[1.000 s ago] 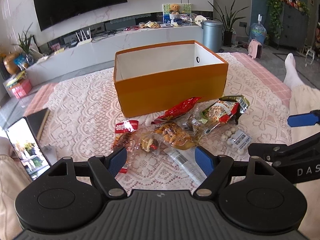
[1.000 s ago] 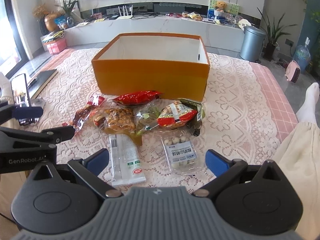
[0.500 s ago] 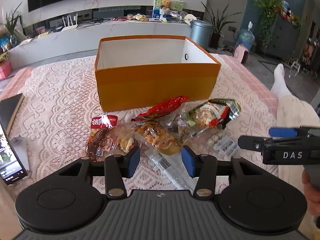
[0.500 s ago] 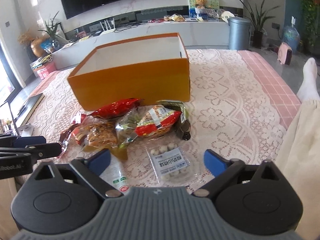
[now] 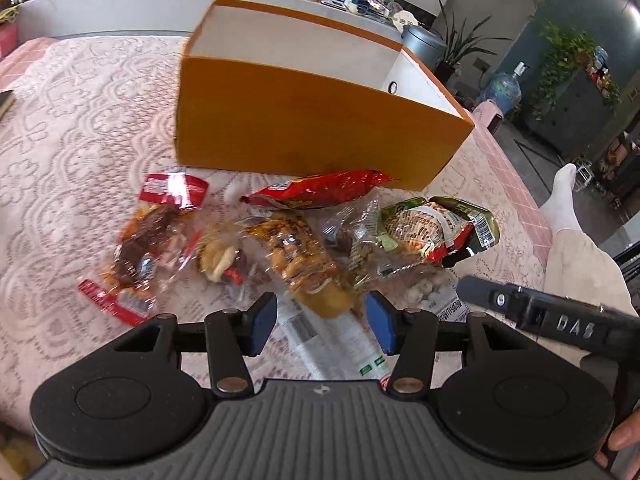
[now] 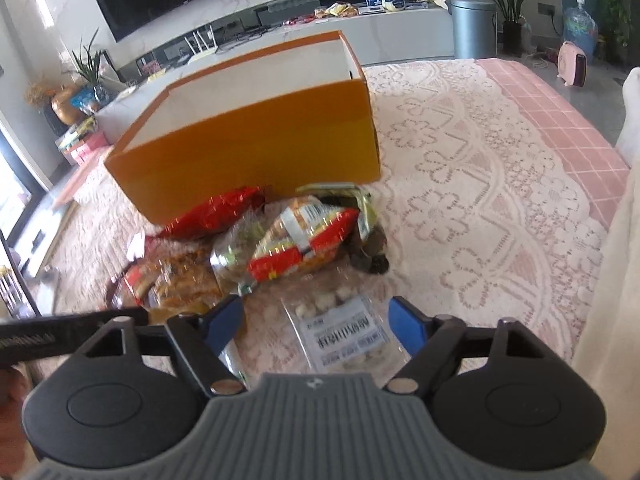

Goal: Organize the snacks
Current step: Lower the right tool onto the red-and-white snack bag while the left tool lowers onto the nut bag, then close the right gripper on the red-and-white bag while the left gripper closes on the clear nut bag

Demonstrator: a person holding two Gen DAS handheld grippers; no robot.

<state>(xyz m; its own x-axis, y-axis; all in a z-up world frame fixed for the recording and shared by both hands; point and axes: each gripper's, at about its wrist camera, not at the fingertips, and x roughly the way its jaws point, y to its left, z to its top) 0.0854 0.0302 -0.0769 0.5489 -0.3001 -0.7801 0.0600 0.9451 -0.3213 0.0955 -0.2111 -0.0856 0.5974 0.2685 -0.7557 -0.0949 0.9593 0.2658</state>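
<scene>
Left gripper (image 5: 322, 326): jaws spread, empty, straddling the near end of a clear peanut pack (image 5: 298, 258) and a white tube pack (image 5: 334, 350) beneath it. Right gripper (image 6: 316, 326): jaws spread wide, empty, either side of a labelled clear bag (image 6: 340, 330) of pale balls. Beyond, snacks lie heaped on the lace cloth (image 6: 480, 208): a red-green bag (image 6: 304, 244), a red bag (image 5: 318, 194), and a brown snack (image 5: 140, 246) at left. Farthest, an open orange box (image 5: 312, 136), just behind the heap
</scene>
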